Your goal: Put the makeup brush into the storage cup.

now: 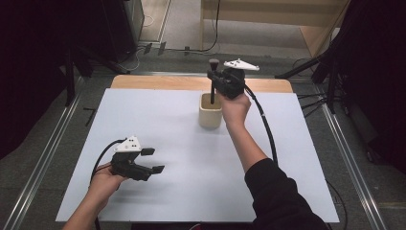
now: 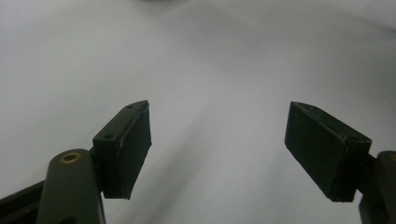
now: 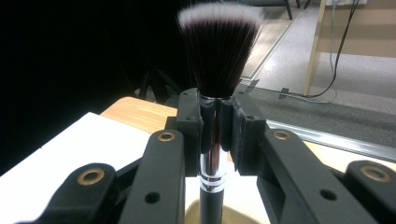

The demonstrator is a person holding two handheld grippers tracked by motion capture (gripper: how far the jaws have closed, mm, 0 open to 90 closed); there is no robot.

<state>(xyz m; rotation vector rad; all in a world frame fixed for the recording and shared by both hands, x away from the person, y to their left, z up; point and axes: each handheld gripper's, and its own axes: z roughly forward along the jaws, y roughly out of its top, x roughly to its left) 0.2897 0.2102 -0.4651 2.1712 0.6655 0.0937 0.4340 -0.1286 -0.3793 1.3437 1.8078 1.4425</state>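
The right claw point(image 3: 217, 135) is clamping a makeup brush point(image 3: 217, 60) upright, its handle reaching down into the beige cup point(image 1: 210, 111) on the white surface point(image 1: 191, 163). The left claw point(image 1: 153, 160) is hovering wide, holding nothing, well apart.

1. Brush point(image 3: 217, 51): black handle, chrome ferrule, dark bristles tipped white. It stands upright, bristles up, its lower end inside the cup point(image 1: 210, 114).
2. Cup: cream, open-topped, upright on the white table's far middle, under the brush.
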